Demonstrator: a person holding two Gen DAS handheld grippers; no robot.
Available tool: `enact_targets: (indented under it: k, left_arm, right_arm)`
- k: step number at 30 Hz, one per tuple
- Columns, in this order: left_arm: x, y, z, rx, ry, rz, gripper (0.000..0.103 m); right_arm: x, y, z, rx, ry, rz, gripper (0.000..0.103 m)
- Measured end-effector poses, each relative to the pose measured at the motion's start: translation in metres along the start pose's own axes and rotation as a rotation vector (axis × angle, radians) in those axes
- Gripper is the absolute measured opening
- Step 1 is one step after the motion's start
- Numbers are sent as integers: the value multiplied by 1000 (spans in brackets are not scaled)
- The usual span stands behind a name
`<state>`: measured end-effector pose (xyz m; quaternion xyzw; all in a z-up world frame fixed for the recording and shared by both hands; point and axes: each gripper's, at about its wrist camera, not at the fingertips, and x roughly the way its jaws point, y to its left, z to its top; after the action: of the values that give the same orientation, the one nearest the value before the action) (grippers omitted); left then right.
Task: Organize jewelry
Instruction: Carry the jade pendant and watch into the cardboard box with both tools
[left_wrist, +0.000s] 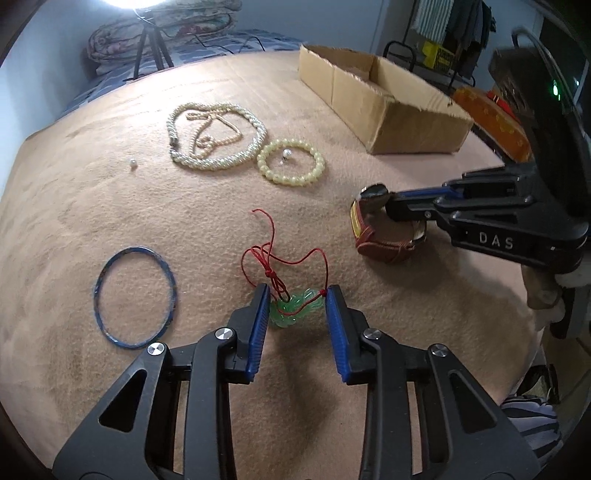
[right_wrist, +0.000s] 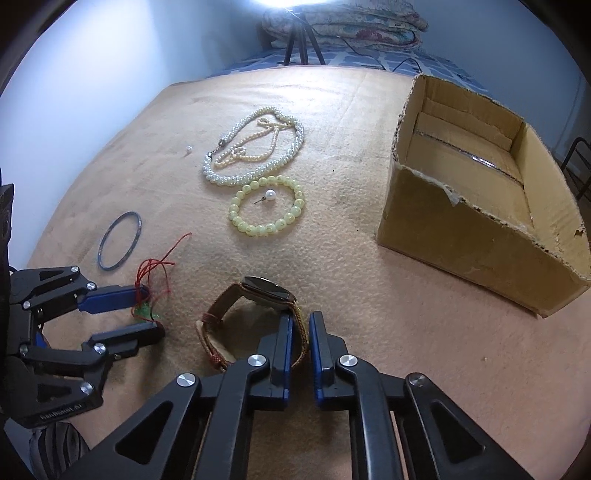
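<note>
Lying on a tan blanket (left_wrist: 110, 192) are several pieces of jewelry. The left gripper (left_wrist: 297, 312) is open, its blue pads on either side of a green pendant (left_wrist: 295, 312) on a red cord (left_wrist: 273, 266); whether the pads touch the pendant is unclear. The right gripper (right_wrist: 300, 328) is nearly closed, pinching the strap of a brown watch (right_wrist: 255, 321) that stands on its edge, face up. Left of the pendant lies a thin blue bangle (left_wrist: 135, 297). Farther off, near the middle of the blanket, a yellow bead bracelet (right_wrist: 267, 206) rings a pearl stud (right_wrist: 269, 194). Just beyond it, a white pearl necklace (right_wrist: 255, 147) loops around a thinner cream strand (right_wrist: 251, 147). A loose pearl (right_wrist: 188, 149) sits apart, to their left. An open cardboard box (right_wrist: 480, 236) rests on the blanket's right side, a thin silver chain (right_wrist: 476, 158) lying across its floor. At the far edge stands a tripod (right_wrist: 303, 44) with a bright lamp, folded quilts (right_wrist: 351, 26) behind it.
</note>
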<state>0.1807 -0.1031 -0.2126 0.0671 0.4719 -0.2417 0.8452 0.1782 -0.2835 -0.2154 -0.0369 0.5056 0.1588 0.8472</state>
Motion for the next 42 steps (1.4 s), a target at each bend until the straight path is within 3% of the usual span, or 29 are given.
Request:
enact_targets:
  k: [24,33,42]
  left_arm:
    - [-63,-1,31,-16,-154,-8,31]
    - [-80,-8,72,10,-215,-36,31]
    - [-81,-27,133,47,-283,-90,31]
  right_arm:
    - [-65,-18,-12,55,-148,-37,6]
    - [-103,-40,-16,82,-215,-63,6]
    - [-132,-72,-7,123,-278,-110,6]
